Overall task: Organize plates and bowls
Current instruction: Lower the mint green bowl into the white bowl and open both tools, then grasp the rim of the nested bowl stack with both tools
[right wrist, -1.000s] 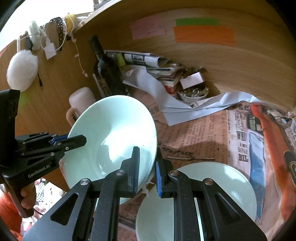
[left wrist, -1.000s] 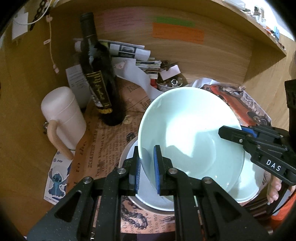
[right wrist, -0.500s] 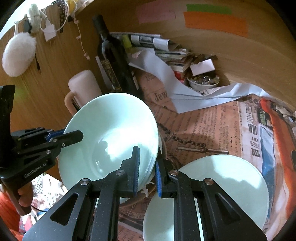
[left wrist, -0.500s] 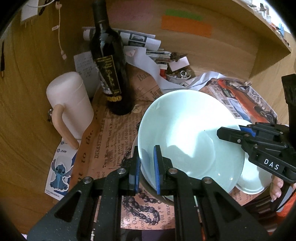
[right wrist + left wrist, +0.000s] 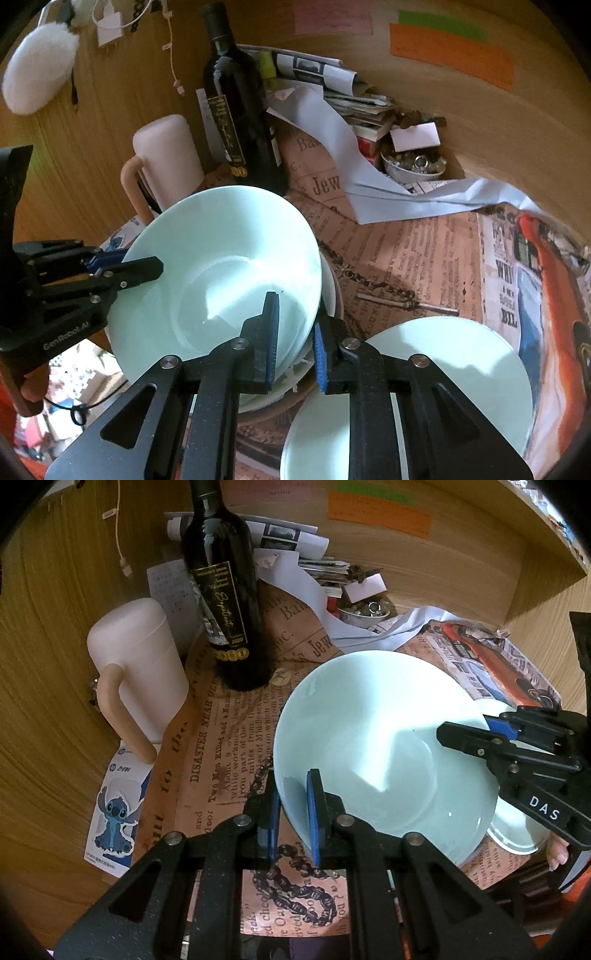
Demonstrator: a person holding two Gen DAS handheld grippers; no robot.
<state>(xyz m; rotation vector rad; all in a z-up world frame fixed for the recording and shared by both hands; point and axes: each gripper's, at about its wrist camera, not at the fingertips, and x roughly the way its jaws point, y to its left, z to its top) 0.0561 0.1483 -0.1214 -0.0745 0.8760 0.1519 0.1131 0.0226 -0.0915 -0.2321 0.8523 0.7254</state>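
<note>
A pale green bowl (image 5: 369, 738) (image 5: 221, 258) tilts low over a stack of white plates (image 5: 328, 295) on the newspaper-print cover. My left gripper (image 5: 291, 812) (image 5: 125, 262) is shut on the bowl's near-left rim. My right gripper (image 5: 295, 332) (image 5: 465, 731) has the opposite rim between its blue pads; its jaws are opening and the pads stand slightly apart. A second pale green plate (image 5: 443, 369) (image 5: 517, 830) lies flat to the right of the stack.
A dark wine bottle (image 5: 225, 590) and a pink lidded jug (image 5: 140, 664) stand at the back left. Loose papers and a small dish of trinkets (image 5: 413, 166) fill the back. Wooden walls (image 5: 55, 664) close in on the left and behind.
Both grippers have sunk with the bowl toward the plate stack. The right jaws have parted a little around the rim; the left grip is unchanged.
</note>
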